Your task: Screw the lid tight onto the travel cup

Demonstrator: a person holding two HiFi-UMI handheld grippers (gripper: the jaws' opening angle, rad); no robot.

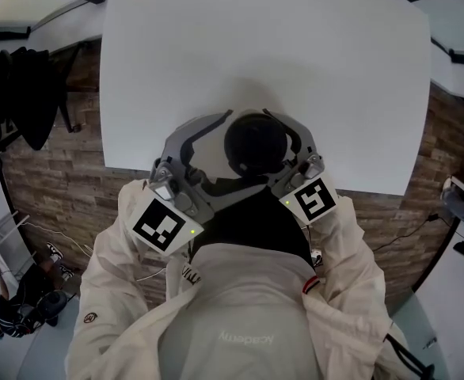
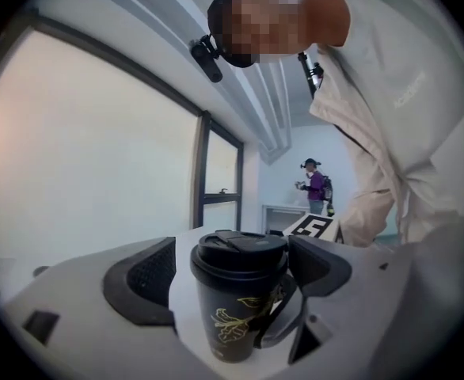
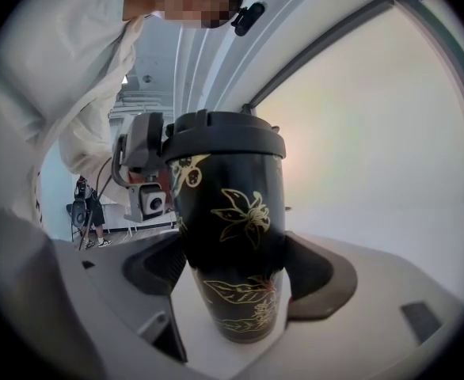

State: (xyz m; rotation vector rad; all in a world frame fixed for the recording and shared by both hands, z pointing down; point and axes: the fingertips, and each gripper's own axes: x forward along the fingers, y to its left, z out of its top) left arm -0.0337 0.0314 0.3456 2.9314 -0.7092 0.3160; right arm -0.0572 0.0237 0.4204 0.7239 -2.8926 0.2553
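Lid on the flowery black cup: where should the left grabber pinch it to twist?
Pinch the lid by its thick round rim, one pad each side, coming level from the side. The travel cup stands upright and the rim juts wider than the body, so it is probably the best hold. The right gripper clamps the body lower, so the left gripper should stay high.

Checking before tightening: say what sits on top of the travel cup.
A black lid sits on the travel cup, covering its mouth; whatever is inside cannot be seen.
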